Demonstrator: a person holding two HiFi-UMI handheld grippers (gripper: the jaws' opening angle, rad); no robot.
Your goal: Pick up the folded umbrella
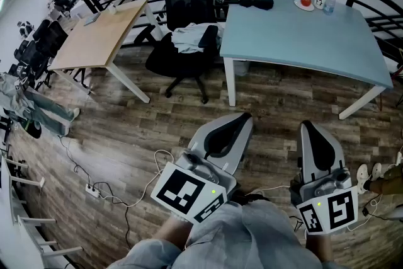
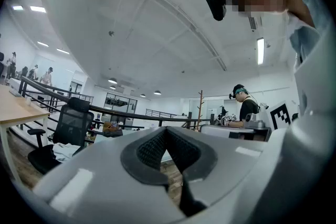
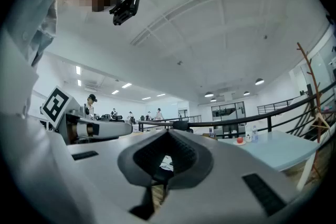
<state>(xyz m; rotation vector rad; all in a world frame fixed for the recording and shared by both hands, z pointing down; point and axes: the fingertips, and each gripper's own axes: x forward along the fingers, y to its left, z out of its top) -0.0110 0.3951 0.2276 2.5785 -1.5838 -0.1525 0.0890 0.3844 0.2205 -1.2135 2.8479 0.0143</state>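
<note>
The left tongs (image 1: 242, 118) and right tongs (image 1: 310, 126) are pressed together and empty, so unless they open they may just bump the folded umbrella (image 1: 257, 1) off the counter (image 1: 296, 34).

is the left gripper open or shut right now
Shut: the left gripper has its fingers pressed together at the tips, with nothing held between them.
</note>
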